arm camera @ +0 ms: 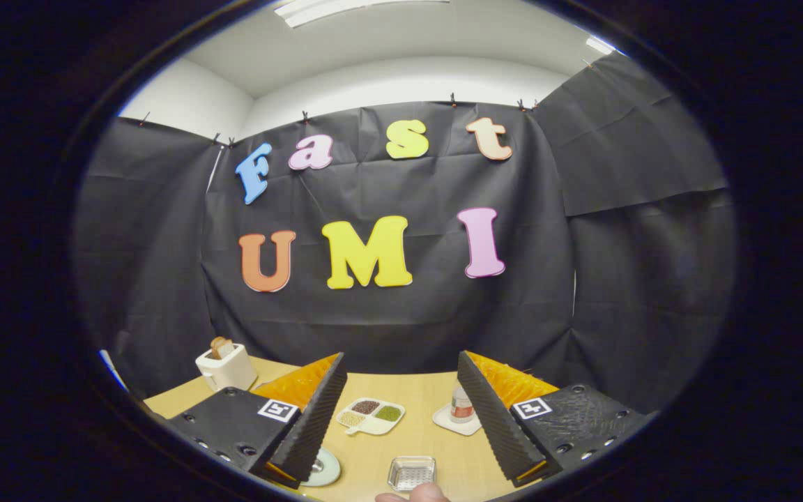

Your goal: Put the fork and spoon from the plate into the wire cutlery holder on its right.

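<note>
My gripper (400,359) is held high above the wooden table (436,394), its two black ribbed fingers (311,418) wide apart with nothing between them. Low between the fingers, close to me, stands a small square wire cutlery holder (412,473). To its left lies a pale round plate (326,468), mostly hidden behind the left finger. A glint of metal shows on the plate, but I cannot make out the fork or the spoon.
A white toaster (226,365) with bread in it stands at the far left. A white divided dish (371,415) of grains sits mid-table. A small jar (462,406) rests on a white coaster by the right finger. A person's fingertip (415,494) pokes in below the holder.
</note>
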Demonstrator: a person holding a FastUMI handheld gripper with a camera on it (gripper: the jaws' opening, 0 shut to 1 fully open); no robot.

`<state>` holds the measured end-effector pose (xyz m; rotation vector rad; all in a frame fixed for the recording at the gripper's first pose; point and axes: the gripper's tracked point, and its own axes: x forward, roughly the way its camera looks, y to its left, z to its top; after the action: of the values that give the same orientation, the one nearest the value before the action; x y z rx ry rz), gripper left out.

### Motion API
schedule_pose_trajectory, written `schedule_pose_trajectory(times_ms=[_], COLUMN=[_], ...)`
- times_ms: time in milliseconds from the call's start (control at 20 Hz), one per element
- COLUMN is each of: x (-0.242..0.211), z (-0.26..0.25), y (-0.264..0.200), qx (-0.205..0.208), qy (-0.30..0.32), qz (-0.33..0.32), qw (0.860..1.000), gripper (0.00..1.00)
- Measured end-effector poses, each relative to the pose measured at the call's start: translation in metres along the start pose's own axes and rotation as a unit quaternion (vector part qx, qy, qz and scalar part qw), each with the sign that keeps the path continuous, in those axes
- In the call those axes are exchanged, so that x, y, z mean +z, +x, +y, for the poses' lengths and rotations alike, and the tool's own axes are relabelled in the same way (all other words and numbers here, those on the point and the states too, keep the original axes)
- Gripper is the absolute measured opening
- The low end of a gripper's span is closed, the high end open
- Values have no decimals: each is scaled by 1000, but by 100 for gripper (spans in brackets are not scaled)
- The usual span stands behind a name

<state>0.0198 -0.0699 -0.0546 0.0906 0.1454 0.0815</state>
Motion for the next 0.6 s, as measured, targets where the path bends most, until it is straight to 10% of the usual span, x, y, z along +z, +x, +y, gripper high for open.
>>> schedule_pose_trajectory(times_ms=[600], x=[-138], z=[109], y=[-17], qx=[26], qy=[-26], qz=[220], qw=[975], gripper=[96])
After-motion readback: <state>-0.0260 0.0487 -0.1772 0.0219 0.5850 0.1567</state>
